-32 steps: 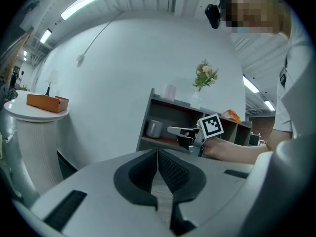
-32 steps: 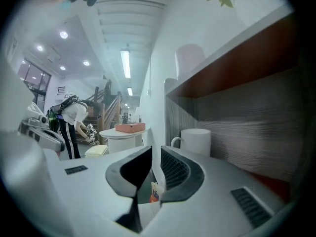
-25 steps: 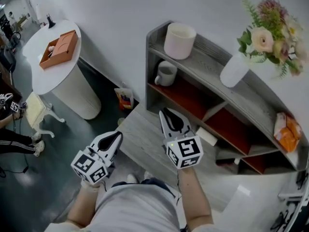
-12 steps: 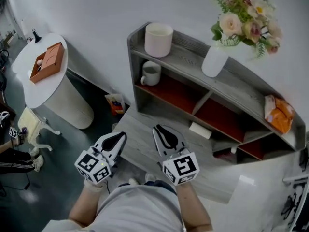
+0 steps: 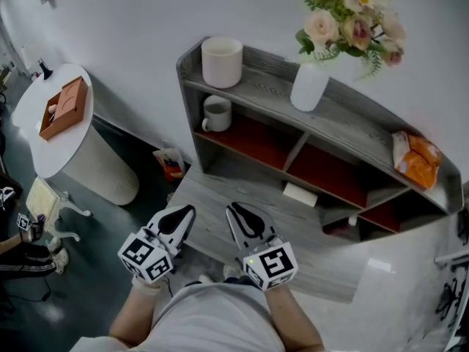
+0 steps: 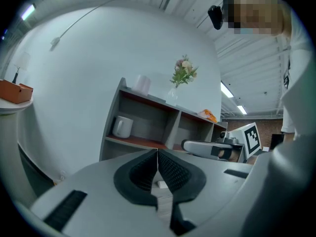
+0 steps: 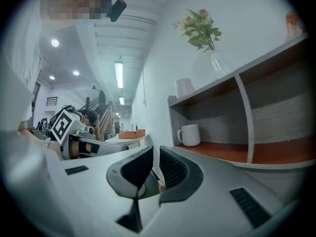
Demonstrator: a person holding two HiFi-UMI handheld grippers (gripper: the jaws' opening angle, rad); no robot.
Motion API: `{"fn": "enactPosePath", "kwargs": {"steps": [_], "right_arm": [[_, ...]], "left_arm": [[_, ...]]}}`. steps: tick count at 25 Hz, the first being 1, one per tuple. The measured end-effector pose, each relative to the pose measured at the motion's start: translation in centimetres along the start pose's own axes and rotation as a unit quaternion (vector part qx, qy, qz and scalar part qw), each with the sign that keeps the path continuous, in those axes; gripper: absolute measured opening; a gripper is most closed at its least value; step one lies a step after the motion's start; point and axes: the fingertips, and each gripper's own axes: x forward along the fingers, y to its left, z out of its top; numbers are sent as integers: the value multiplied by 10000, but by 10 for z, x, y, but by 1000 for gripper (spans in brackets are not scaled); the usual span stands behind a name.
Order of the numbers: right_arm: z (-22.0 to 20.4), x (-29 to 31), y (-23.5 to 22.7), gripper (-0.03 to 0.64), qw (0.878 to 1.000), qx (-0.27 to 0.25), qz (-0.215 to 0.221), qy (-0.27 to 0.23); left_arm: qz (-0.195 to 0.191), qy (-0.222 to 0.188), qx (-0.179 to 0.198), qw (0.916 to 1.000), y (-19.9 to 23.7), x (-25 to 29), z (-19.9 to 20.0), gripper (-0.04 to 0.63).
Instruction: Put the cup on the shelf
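A pale mug [image 5: 216, 114] stands upright in the left compartment of the grey shelf [image 5: 344, 123], on its red-brown board, handle to the left. It also shows in the left gripper view as the mug [image 6: 122, 127] and in the right gripper view as the mug [image 7: 190, 135]. My left gripper [image 5: 187, 211] and right gripper [image 5: 233, 208] hover side by side over the shelf's low front ledge, well short of the mug. Both are shut and hold nothing; the left gripper [image 6: 157, 152] has its pads together, and the right gripper [image 7: 153, 149] shows only a sliver between its pads.
On the shelf top stand a white cylindrical pot [image 5: 221, 61], a white vase of flowers [image 5: 308, 86] and an orange bag [image 5: 414, 160]. A small white box [image 5: 299, 194] lies on the lower board. At left is a round white table [image 5: 44, 134] with an orange tray [image 5: 62, 107]; a packet [image 5: 170, 163] is on the floor.
The head view has swung, so the shelf sits further left in the picture. Both grippers have drawn slightly back toward the body and stay shut and empty. The mug has not moved.
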Motion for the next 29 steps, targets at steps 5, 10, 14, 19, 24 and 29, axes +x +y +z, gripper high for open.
{"fn": "enactPosePath", "kwargs": {"steps": [5,10,14,19,24,29], "right_arm": [[3,2,5,49,10000,1,1,-81],[-2,3,5,49,10000,27,2,-47],[-5,2,3,49,10000,83,-29,-25],[-7,1,2,49,9999,84,-55,-18],[-9,0,5,49,10000,80,-37,-8],[-9,-1,5,49,10000,75,-41,-13]], "left_arm": [[-13,28,-10,10000,-1,-1,-3,17],[21,64,-27,10000,1,-4,-8,17],[57,94,-37,9999,1,-7,-10,17],[88,92,-46,9999,3,-9,-11,17],[94,89,-41,9999,2,-10,-11,17],[120,83,-17,9999,1,-10,-11,17]]}}
